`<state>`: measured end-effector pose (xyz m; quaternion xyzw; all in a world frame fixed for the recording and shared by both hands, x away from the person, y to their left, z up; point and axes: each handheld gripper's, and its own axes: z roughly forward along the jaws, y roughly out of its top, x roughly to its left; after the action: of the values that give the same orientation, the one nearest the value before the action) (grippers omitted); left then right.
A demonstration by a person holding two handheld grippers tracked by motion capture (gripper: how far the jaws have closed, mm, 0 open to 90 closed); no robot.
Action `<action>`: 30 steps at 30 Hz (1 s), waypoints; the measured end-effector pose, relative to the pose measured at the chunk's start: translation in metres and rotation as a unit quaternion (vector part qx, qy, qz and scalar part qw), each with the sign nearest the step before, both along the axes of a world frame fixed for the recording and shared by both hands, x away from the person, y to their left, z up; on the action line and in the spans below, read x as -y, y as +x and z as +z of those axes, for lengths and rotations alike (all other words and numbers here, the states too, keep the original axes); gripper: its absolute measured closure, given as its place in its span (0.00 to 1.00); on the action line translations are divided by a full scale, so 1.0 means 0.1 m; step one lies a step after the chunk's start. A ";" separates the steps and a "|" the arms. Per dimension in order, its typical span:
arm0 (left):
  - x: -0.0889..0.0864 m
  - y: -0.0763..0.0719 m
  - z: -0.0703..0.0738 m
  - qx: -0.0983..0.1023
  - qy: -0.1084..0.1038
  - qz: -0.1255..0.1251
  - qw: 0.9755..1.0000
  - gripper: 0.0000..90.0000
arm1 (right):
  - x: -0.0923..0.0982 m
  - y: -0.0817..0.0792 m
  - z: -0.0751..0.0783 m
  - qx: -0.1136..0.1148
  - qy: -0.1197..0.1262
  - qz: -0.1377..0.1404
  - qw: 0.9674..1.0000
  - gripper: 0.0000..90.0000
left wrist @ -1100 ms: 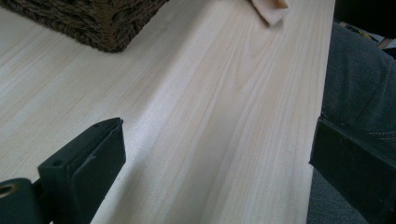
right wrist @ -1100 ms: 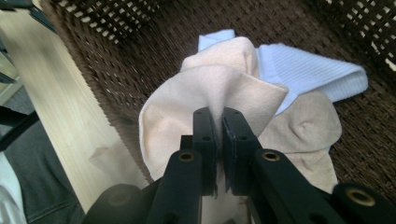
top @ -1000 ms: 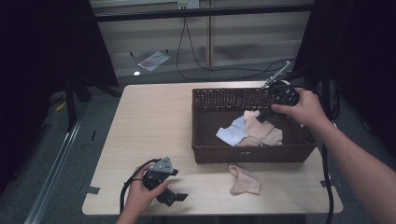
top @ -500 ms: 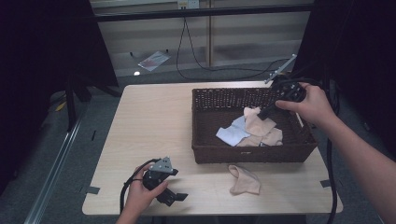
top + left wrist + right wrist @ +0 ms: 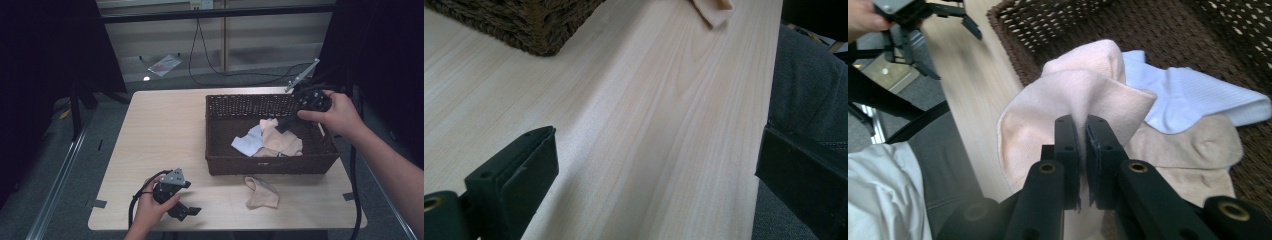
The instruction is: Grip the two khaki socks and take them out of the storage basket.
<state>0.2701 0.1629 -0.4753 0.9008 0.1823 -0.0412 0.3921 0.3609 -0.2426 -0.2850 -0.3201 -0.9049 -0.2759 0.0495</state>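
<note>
Since the earlier frame, the right gripper [image 5: 289,121] has risen a little over the basket [image 5: 220,137], lifting the pale pink sock [image 5: 1073,95] with it; the left gripper [image 5: 186,211] has kept its place. Nearest, at the front edge of the surface [image 5: 150,145], that left gripper rests in the person's left hand [image 5: 150,212] with its fingers [image 5: 524,170] spread wide and nothing between them. Just beyond, a beige sock [image 5: 262,192] lies flat on the surface, just in front of the basket. Farther on, inside the basket, the right gripper's fingers [image 5: 1068,145] pinch a fold of the pale pink sock, which hangs over a tan sock [image 5: 1193,150] and a white sock [image 5: 1198,97].
</note>
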 end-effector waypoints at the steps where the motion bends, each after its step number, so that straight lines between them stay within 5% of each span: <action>1: 0.00 0.00 0.00 -0.001 0.002 -0.002 1.000 0.04 | 0.00 -0.01 0.00 -0.002 0.003 0.002 1.000 0.95; 30: 0.00 0.00 0.00 -0.002 0.002 -0.001 1.000 0.04 | -0.30 -0.38 -0.24 -0.024 0.005 0.075 0.997 0.95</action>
<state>0.2698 0.1630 -0.4749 0.9015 0.1822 -0.0427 0.3902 0.3225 -0.2121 -0.3095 -0.2577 -0.9234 -0.2684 0.0939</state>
